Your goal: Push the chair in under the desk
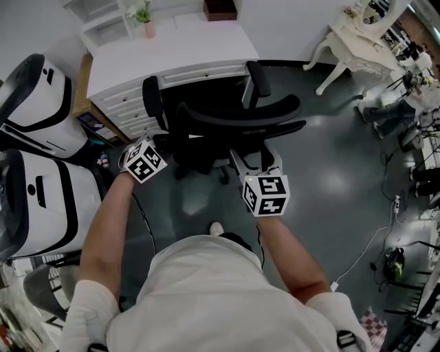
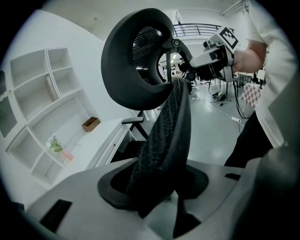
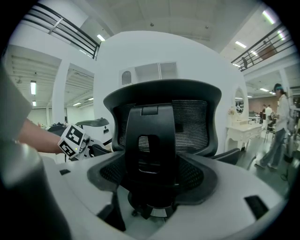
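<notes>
The black mesh office chair (image 1: 234, 120) stands with its seat partly under the white desk (image 1: 172, 51), its back towards me. My left gripper (image 1: 163, 143) is at the left edge of the backrest. In the left gripper view that edge (image 2: 164, 140) runs down between the jaws of the left gripper (image 2: 154, 199), and I see no pad pressing on it. My right gripper (image 1: 256, 159) is low behind the backrest, its jaws spread. In the right gripper view the chair's black spine (image 3: 150, 145) rises just beyond the right gripper (image 3: 150, 204).
Two large white-and-black pods (image 1: 38, 103) (image 1: 41, 206) stand close on the left. A white dressing table (image 1: 357, 41) is at the far right, with cables (image 1: 371, 247) on the grey floor. A potted plant (image 1: 144, 17) and brown box (image 1: 220, 8) sit on the desk. A person (image 3: 281, 122) walks far right.
</notes>
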Available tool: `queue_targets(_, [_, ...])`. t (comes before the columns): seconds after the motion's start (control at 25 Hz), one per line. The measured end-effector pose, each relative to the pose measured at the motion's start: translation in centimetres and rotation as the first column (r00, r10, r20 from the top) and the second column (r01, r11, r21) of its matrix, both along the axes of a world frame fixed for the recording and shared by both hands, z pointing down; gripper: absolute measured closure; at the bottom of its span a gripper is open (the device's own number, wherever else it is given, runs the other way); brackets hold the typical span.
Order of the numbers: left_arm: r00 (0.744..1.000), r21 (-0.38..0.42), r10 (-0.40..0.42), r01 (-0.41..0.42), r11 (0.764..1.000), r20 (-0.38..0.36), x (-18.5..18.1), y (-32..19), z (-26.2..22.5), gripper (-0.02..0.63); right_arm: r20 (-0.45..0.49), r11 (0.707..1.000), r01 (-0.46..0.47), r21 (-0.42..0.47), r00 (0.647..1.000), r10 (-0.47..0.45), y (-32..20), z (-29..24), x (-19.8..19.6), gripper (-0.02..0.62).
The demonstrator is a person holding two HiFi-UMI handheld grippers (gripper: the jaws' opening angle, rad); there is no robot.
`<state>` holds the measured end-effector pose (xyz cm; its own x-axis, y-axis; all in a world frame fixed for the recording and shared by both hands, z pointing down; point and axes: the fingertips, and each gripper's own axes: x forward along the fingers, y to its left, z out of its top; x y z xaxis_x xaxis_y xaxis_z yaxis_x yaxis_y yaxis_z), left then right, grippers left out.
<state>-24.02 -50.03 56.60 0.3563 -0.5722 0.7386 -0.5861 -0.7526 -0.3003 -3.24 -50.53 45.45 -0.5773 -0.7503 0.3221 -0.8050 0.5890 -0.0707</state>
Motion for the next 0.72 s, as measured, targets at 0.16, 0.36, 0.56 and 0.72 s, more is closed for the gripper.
queue_targets(0.16, [0.999, -0.008, -0.036, 0.036, 0.999, 0.007, -0.6, 0.4, 0.0, 0.411, -0.029, 0.999, 0.036, -0.006, 0.999, -0.036, 0.1, 0.3, -0.3, 0.287])
queue_targets(0.36, [0.997, 0.007, -0.067, 0.067, 0.998, -0.025, -1.4, 1.6, -1.5, 0.389, -0.129, 0.996, 0.086, 0.029, 0.988, -0.081, 0.7, -0.1, 0.3, 0.287])
queue_targets(0.56, [0.987, 0.053, -0.105, 0.112, 0.992, -0.126, -2.3, 3.1, -3.5, 0.374, -0.165, 0.994, 0.085, 0.062, 0.983, -0.074, 2.4, -0.6, 1.2, 0.288])
queue_targets(0.72, [0.965, 0.063, -0.117, 0.135, 0.989, -0.236, -2.4, 5.0, -5.5, 0.377, -0.154, 0.996, 0.062, 0.062, 0.987, -0.052, 4.0, -0.6, 2.0, 0.288])
